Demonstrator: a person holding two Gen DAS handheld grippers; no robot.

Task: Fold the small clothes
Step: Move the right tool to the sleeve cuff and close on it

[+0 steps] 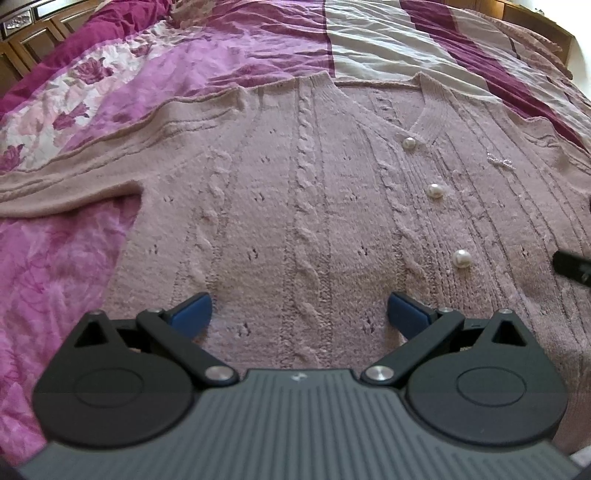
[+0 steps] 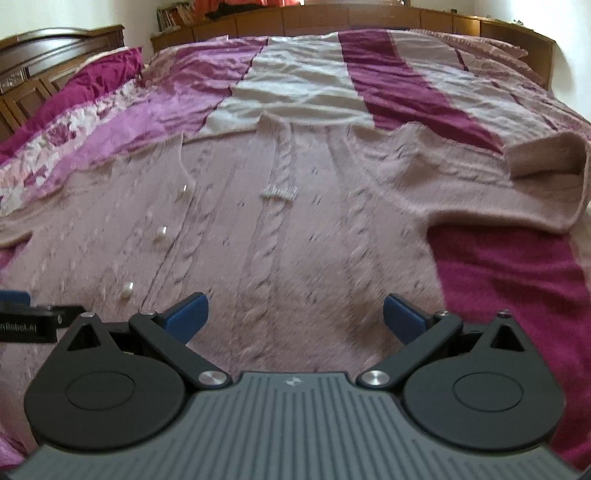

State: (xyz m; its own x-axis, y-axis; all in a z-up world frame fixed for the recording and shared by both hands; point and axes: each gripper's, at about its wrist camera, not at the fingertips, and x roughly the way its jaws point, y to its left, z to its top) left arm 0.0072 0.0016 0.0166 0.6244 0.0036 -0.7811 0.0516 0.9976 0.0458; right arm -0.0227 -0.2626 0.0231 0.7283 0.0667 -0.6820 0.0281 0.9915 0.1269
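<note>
The left gripper (image 1: 299, 310) is wide open: its two blue fingers (image 1: 192, 312) stand far apart and hold nothing between them. The right gripper (image 2: 295, 312) is open in the same way, with blue fingers (image 2: 186, 314) spread wide and empty. Both point forward and a little downward, side by side. Each one shows at the edge of the other's view, so they are near each other.

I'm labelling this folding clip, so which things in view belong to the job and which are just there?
Belongs to the job:
- pink knit cardigan, spread flat
- left gripper, open
- right gripper, open

Just there:
- purple striped bedspread under the cardigan
- wooden headboard
- books on the shelf
</note>
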